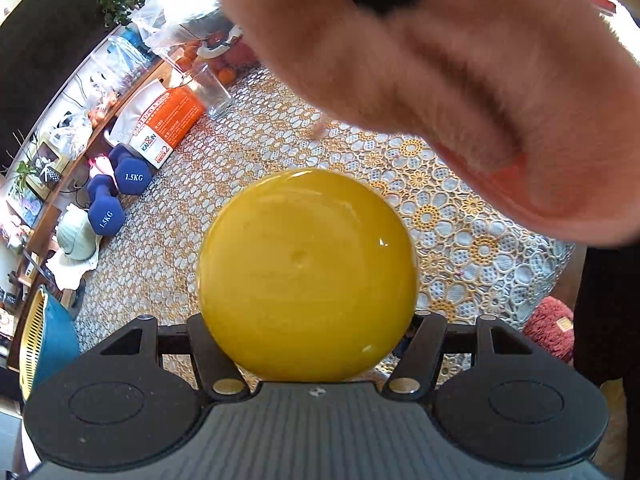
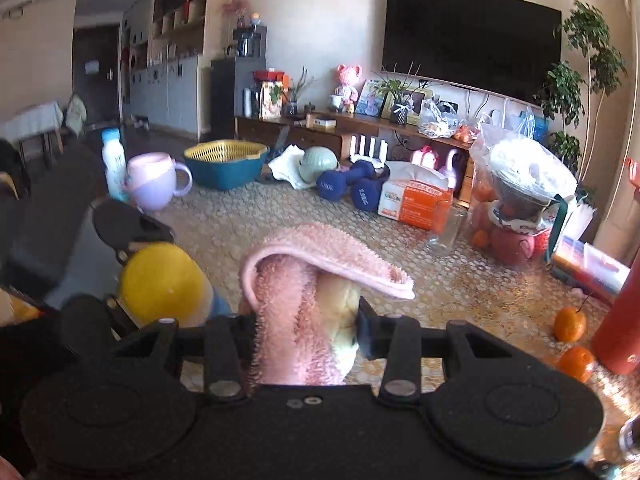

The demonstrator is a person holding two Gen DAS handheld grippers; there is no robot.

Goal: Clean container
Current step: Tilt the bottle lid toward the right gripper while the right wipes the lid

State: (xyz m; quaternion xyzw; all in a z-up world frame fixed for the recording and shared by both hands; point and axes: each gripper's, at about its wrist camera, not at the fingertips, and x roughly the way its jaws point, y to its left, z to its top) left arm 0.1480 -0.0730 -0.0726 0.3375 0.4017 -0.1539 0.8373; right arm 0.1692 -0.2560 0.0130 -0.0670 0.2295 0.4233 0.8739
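Note:
A round yellow container [image 1: 308, 276] sits between the fingers of my left gripper [image 1: 308, 320], which is shut on it, and its smooth yellow face is turned toward the camera. A fuzzy pink cloth [image 1: 460, 92] hangs blurred just above and to the right of it, apart from it. In the right wrist view my right gripper [image 2: 308, 328] is shut on that pink cloth [image 2: 320, 264], whose top flap folds forward. The yellow container [image 2: 160, 280] shows at lower left there, held in the left gripper [image 2: 116, 276]; a blue part peeks out behind it.
A lace tablecloth [image 1: 440, 208] covers the table. On it are a clear glass jar [image 1: 212, 88], an orange-and-white pack [image 1: 160, 124], blue dumbbells [image 1: 120, 188], a blue basin with a yellow basket [image 2: 226, 164], a lilac cup [image 2: 154, 180], oranges [image 2: 570, 324] and a red bottle [image 2: 620, 320].

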